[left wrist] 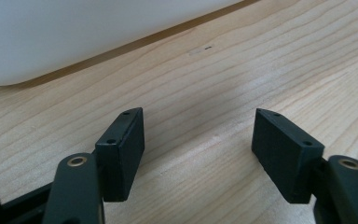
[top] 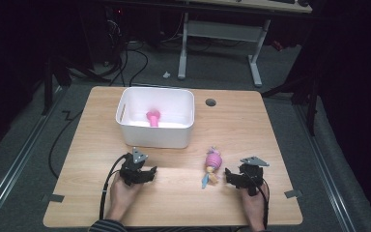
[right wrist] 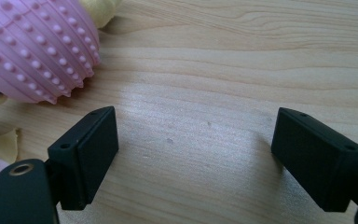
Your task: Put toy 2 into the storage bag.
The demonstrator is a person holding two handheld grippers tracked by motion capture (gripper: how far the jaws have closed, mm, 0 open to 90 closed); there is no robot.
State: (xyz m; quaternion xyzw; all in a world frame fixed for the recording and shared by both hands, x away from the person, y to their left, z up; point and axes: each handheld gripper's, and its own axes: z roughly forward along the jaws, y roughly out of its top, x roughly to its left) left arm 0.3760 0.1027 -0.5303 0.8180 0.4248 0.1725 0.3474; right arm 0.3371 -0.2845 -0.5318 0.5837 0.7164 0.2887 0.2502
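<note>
Since the pink ribbed toy (top: pixel 213 160) lies loose on the table toward its near right corner, just beside my right gripper (top: pixel 232 177), I rest that one low with its jaws parted and nothing between them. My left gripper (top: pixel 147 175), likewise spread and empty, sits near the front wall of the white bin (top: pixel 154 136), which holds another pink piece (top: pixel 153 117). Nothing blocks the toy.

From above my side, the high view looks forward and down on the light wooden bench (top: pixel 251 121). My two tool cameras skim it closely; the left one shares the white plastic bin (left wrist: pixel 74 32).
</note>
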